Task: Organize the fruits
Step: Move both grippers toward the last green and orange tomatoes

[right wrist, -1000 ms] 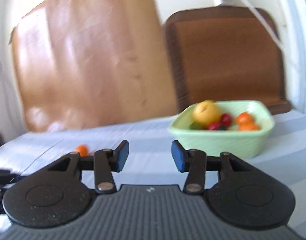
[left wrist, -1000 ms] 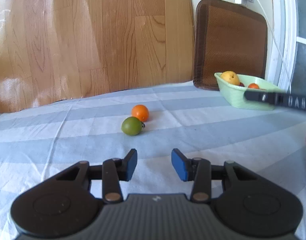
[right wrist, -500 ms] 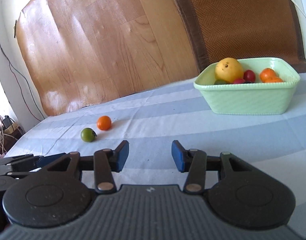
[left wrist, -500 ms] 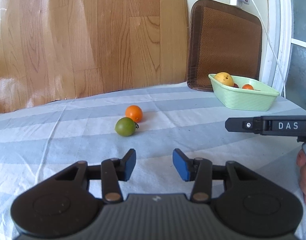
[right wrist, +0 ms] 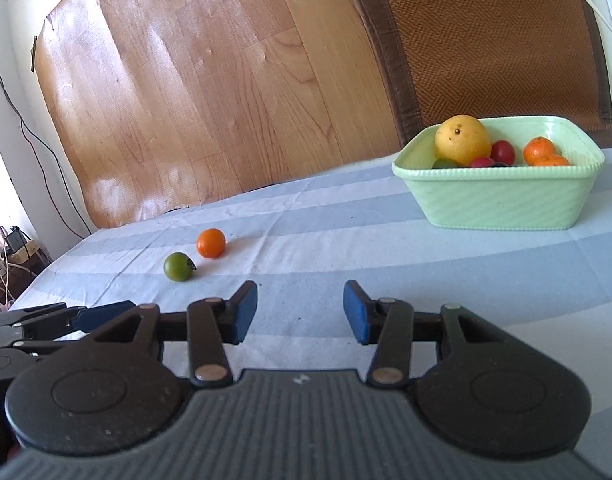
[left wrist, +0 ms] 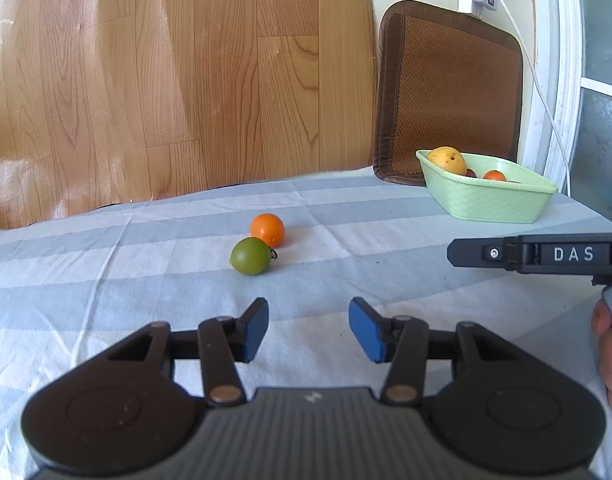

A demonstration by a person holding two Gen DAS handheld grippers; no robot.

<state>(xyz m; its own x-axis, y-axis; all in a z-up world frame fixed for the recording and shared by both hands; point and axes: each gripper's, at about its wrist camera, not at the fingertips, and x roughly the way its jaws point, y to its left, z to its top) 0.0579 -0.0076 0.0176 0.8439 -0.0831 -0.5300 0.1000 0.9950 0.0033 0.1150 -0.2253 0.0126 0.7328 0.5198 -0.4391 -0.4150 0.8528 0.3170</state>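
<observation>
A green tomato (left wrist: 250,256) (right wrist: 178,266) and an orange fruit (left wrist: 268,230) (right wrist: 211,243) lie side by side on the striped cloth. The pale green basket (left wrist: 489,202) (right wrist: 501,200) at the far right holds a yellow fruit (right wrist: 461,140), red ones and small oranges. My left gripper (left wrist: 309,330) hovers just short of the green tomato, its jaws opening with nothing between them. My right gripper (right wrist: 300,312) is open and empty, between the loose fruits and the basket. In the left wrist view, one finger of the right gripper (left wrist: 537,254) reaches in from the right edge.
A brown woven cushion (left wrist: 449,88) leans against the wall behind the basket. A wood-pattern sheet (left wrist: 186,80) covers the back wall. A white cable (left wrist: 545,92) hangs at the right. The cloth's left edge (right wrist: 46,272) drops off toward cables on the floor.
My left jaws have spread a little. The right gripper has come down from near the basket and tipped downward, so the loose fruits now show in its view.
</observation>
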